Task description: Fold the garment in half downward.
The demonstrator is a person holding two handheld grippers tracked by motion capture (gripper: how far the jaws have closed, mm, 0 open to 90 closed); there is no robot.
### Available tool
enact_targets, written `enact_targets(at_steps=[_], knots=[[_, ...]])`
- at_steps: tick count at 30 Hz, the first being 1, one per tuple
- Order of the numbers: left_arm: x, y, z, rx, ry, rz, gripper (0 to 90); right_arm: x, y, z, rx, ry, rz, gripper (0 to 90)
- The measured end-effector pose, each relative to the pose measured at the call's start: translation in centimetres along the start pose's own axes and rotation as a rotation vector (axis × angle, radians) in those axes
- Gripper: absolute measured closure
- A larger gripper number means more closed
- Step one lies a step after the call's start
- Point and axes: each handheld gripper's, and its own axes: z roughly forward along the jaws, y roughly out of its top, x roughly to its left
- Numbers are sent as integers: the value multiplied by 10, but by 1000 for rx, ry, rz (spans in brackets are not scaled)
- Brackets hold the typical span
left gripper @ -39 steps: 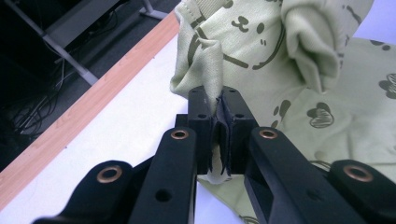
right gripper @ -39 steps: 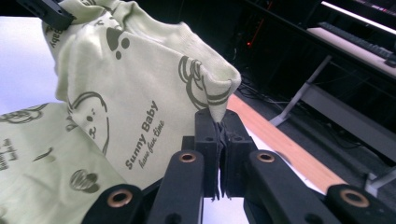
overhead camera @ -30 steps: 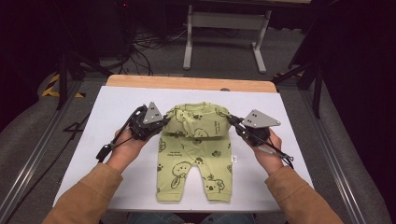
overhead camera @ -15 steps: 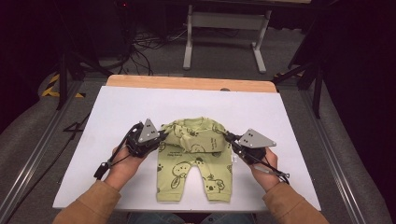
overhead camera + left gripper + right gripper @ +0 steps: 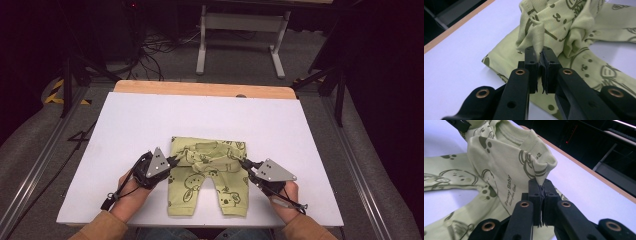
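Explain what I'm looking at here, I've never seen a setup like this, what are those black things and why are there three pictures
A person sits at a white table and holds a hand tool in each hand: the left gripper and the right gripper. Each has two black jaws that pinch like tongs.

One picture comes from a camera above the table. The other two come from small cameras riding on each gripper, looking along its jaws.

On the table lies a light green baby romper printed with cartoon animals, legs toward the person. Each gripper is shut on a pinch of the cloth at the romper's upper end, which is lifted and folded toward the legs.
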Motion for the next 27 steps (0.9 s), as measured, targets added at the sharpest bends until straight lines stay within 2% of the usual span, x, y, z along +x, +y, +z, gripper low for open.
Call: enact_targets(at_steps=[4, 10, 12, 17, 18, 19, 20, 22, 23, 26, 27], knots=[[-10, -1, -8, -20, -13, 23, 844, 7, -3, -12, -11, -2, -11, 871], [-25, -9, -15, -13, -29, 65, 841, 17, -13, -25, -7, 8, -20, 869], [-27, -12, -16, -4, -32, 66, 840, 20, -16, -28, -3, 15, -28, 868], [-26, -16, -19, 6, -69, 48, 837, 24, -16, -35, 5, 44, -29, 857], [-26, -16, -21, 5, -88, 31, 831, 24, -15, -38, 15, 66, -28, 806], [-26, -16, -21, 5, -88, 31, 817, 24, -15, -38, 15, 66, -28, 806], [-25, -16, -22, 3, -100, 15, 817, 24, -16, -39, 24, 81, -24, 747], [-23, -17, -25, -10, -120, -6, 746, 20, -16, -41, 21, 114, 1, 566], [-21, -16, -27, -20, -135, -17, 641, 16, -14, -44, 10, 163, 43, 454], [-15, -13, -34, -49, -134, -30, 510, 10, -7, -51, -19, 180, 52, 359], [-13, -11, -36, -62, -135, -43, 510, 10, -7, -51, -19, 180, 52, 359]])
